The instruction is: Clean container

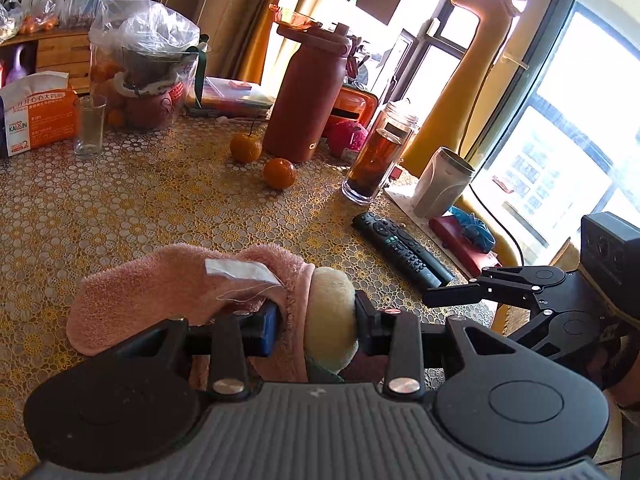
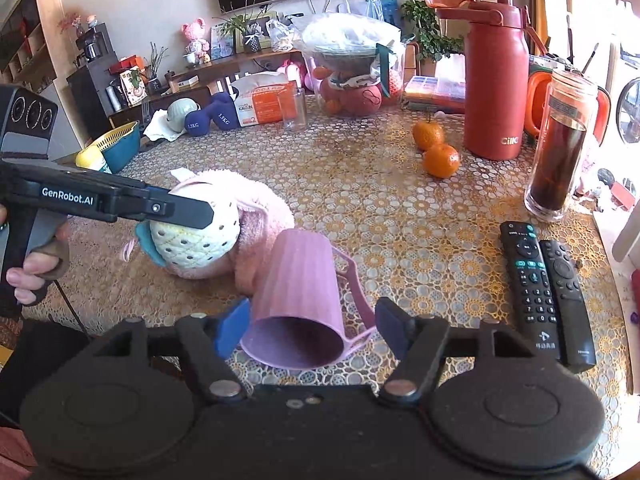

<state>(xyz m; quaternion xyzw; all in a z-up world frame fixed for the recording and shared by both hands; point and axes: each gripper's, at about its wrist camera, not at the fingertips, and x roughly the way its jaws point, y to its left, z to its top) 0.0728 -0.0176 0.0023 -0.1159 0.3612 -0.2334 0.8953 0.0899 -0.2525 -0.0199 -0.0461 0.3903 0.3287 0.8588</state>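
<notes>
Right wrist view: the ribbed pink plastic cup (image 2: 298,300) lies on its side on the surface (image 2: 360,208), which is covered by a gold lace-patterned cloth, with its open mouth facing the camera and its thin loop handle toward the right finger. The right gripper (image 2: 308,330) stands with fingers wide, the cup between them but no pad pressing on it. Beyond the cup, the left gripper (image 2: 192,210) has its fingers narrowed on a fluffy pink terry towel (image 2: 256,200) with a cream quilted, dotted pad (image 2: 196,240) bunched in it. Two flat black remote controls (image 2: 548,292) lie side by side near the right edge. Two round oranges (image 2: 440,160) sit touching, beside a tall smooth red flask (image 2: 496,92); a clear glass bottle of dark tea (image 2: 560,148) stands nearer the right edge.
</notes>
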